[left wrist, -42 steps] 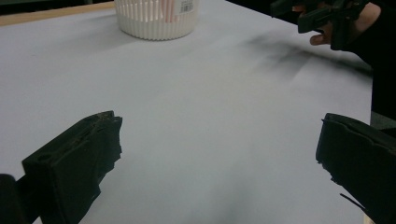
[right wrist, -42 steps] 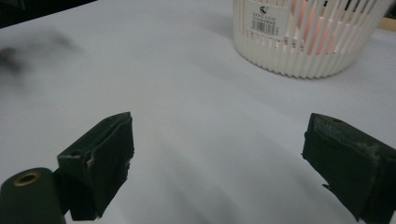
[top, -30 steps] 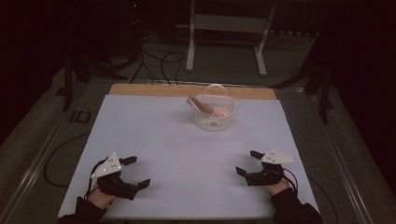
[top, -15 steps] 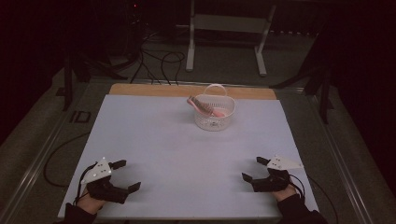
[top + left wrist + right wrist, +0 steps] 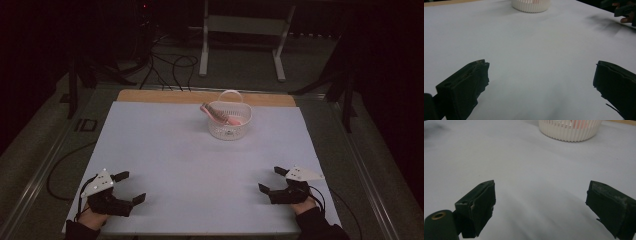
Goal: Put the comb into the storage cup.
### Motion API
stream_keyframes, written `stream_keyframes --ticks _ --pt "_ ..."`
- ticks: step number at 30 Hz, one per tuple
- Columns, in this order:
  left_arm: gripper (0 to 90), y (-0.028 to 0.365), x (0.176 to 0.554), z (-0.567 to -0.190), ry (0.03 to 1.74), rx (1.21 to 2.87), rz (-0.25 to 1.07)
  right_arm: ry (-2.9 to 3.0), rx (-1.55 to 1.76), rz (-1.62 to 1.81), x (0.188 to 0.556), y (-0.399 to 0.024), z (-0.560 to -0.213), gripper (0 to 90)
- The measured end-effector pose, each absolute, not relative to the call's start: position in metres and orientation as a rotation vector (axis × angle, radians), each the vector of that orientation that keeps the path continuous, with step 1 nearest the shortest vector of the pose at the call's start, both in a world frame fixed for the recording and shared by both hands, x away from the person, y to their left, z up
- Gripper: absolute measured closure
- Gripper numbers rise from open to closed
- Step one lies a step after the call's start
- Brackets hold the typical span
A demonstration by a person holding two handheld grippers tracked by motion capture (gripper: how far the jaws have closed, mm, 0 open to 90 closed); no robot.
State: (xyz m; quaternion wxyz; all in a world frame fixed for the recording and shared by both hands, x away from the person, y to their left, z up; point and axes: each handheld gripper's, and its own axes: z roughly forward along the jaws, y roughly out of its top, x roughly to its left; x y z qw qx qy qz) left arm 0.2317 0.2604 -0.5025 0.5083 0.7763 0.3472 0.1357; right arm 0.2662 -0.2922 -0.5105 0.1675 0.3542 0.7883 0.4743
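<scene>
Both grippers sit low with jaws spread wide, holding nothing — left gripper (image 5: 131, 187), right gripper (image 5: 272, 179) — the white basket (image 5: 229, 128) well ahead, between them.

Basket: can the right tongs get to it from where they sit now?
Probably yes. The right tongs are open and empty, and bare white table lies between them and the basket; nothing blocks the way, though it takes a forward reach.
</scene>
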Motion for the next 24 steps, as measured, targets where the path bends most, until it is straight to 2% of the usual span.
stream_keyframes --ticks 24 --pt "0.0 0.2564 0.2306 -0.5041 0.849 1.864 0.337 2.249 0.993 1.354 0.2646 -0.2867 -0.509 8.8"
